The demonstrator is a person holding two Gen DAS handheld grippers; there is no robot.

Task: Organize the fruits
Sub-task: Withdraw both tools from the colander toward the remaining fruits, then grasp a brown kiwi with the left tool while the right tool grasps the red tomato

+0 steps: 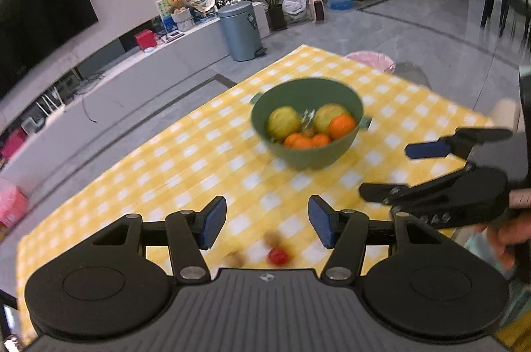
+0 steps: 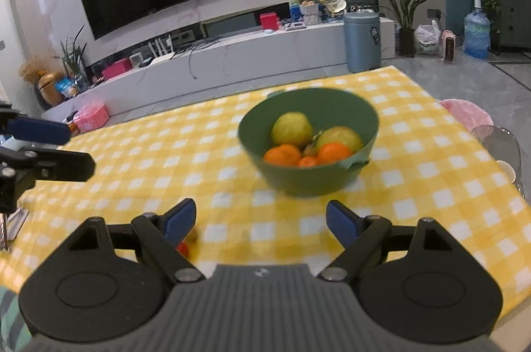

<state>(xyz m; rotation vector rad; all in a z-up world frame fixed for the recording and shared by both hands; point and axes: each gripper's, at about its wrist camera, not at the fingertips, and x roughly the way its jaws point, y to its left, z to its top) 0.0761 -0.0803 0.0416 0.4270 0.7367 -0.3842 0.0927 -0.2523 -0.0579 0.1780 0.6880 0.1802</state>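
Note:
A green bowl [image 1: 308,159] [image 2: 308,182] stands on the yellow checked cloth [image 1: 186,159] [image 2: 149,159]. It holds two yellow-green fruits [image 1: 282,123] [image 2: 292,129] and several oranges [image 1: 341,126] [image 2: 282,154]. A small red fruit [image 1: 278,255] [image 2: 182,248] and two brownish ones [image 1: 271,238] lie blurred on the cloth near the front. My left gripper [image 1: 267,219] [image 2: 81,149] hangs open above them and holds nothing. My right gripper [image 2: 262,219] [image 1: 395,171] is open and empty in front of the bowl.
A person's hand [image 1: 511,239] holds the right gripper. A pink bin [image 1: 371,61] [image 2: 464,116] sits past the table's far corner. Clear glassware and a cup [image 2: 507,172] stand off the cloth's right edge. A grey-blue pedal bin [image 1: 240,31] stands on the floor.

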